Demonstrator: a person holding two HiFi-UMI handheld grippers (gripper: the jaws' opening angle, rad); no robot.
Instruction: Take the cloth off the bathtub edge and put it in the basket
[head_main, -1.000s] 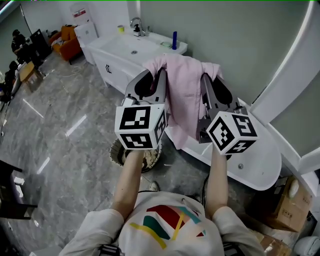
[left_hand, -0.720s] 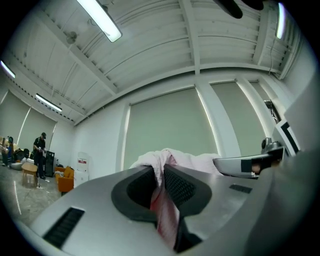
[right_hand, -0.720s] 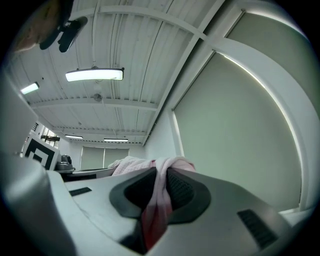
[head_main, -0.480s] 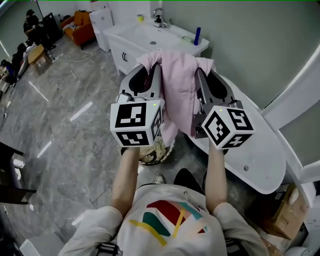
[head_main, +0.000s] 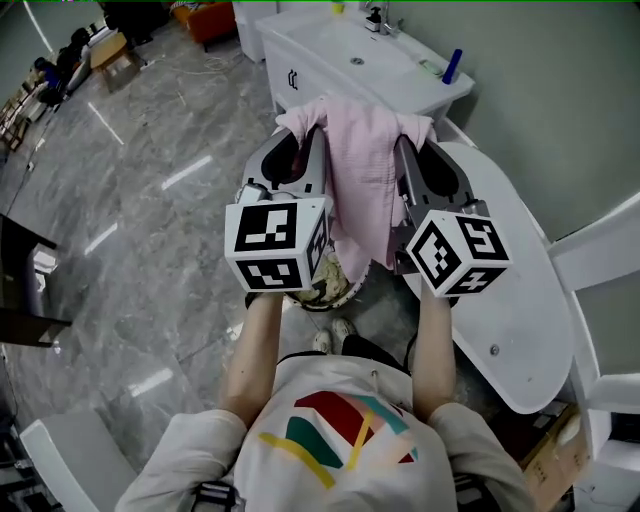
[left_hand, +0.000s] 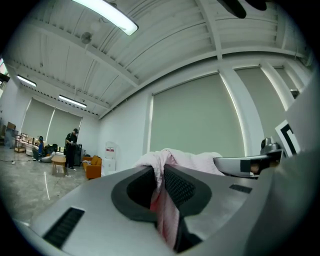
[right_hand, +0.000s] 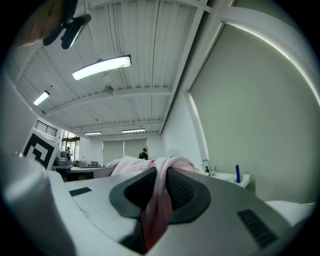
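Note:
A pink cloth (head_main: 362, 185) hangs in the air, stretched between my two grippers. My left gripper (head_main: 314, 132) is shut on its left corner, and the fabric (left_hand: 165, 210) is pinched between the dark pads. My right gripper (head_main: 408, 142) is shut on the right corner, where the cloth (right_hand: 159, 200) bunches between its pads. The cloth's lower end hangs just over a round woven basket (head_main: 325, 288) on the floor, partly hidden by the left marker cube. The white bathtub (head_main: 505, 300) lies to the right, with its near rim under my right gripper.
A white sink cabinet (head_main: 345, 65) with a tap and a blue bottle (head_main: 453, 65) stands at the back. Grey marble floor (head_main: 150, 220) spreads to the left. People and furniture are far off at the back left. A cardboard box (head_main: 545, 470) sits at the lower right.
Both grippers have carried the cloth away from the tub rim and a little lower. The basket, earlier below and left of the cloth, now lies under its hanging end.

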